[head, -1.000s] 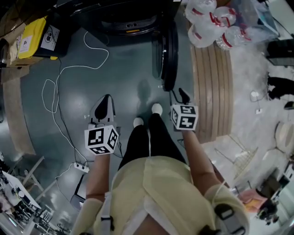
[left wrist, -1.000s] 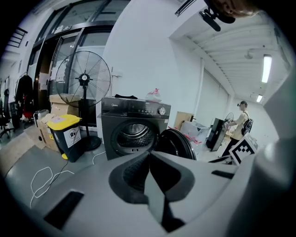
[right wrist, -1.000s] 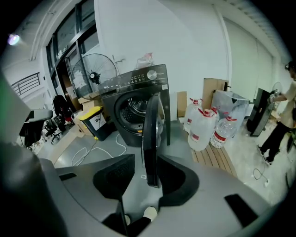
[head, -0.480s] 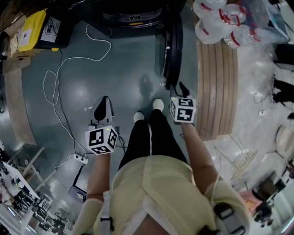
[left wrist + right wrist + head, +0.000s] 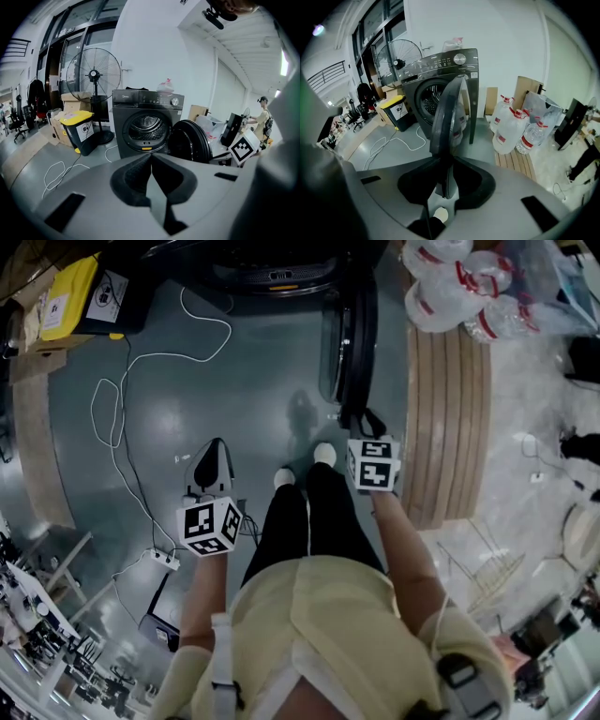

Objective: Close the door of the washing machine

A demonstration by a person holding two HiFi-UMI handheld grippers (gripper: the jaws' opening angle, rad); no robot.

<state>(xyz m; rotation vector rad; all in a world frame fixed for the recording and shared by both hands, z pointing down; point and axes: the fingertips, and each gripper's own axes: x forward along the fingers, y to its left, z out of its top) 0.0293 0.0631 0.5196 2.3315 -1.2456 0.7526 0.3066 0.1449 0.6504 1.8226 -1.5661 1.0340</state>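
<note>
Right gripper view, only here: the door (image 5: pixel 447 112) of the washing machine (image 5: pixel 423 79) stands swung open and edge-on. Its lower rim sits between the jaws of your right gripper (image 5: pixel 446 161), which have just been closing and now clench it. Water bottles (image 5: pixel 511 131) with red labels stand on a wooden pallet (image 5: pixel 513 161), right of the machine.

Left gripper view, only here: the open drum (image 5: pixel 146 127). At far left are a standing fan (image 5: pixel 93 75) and a yellow-lidded bin (image 5: pixel 79 129), which bears a white label with a black symbol. Your left gripper (image 5: pixel 151 157) has its jaws together on nothing. The white lettering on the machine's panel is too small to read.

Head view, only here: a white cable (image 5: pixel 122 418) looped on the floor, and your white shoes (image 5: pixel 322 456).

Change from a second ago: your right gripper stood just off the door's near end and now meets it. Your left gripper is much as it was.
</note>
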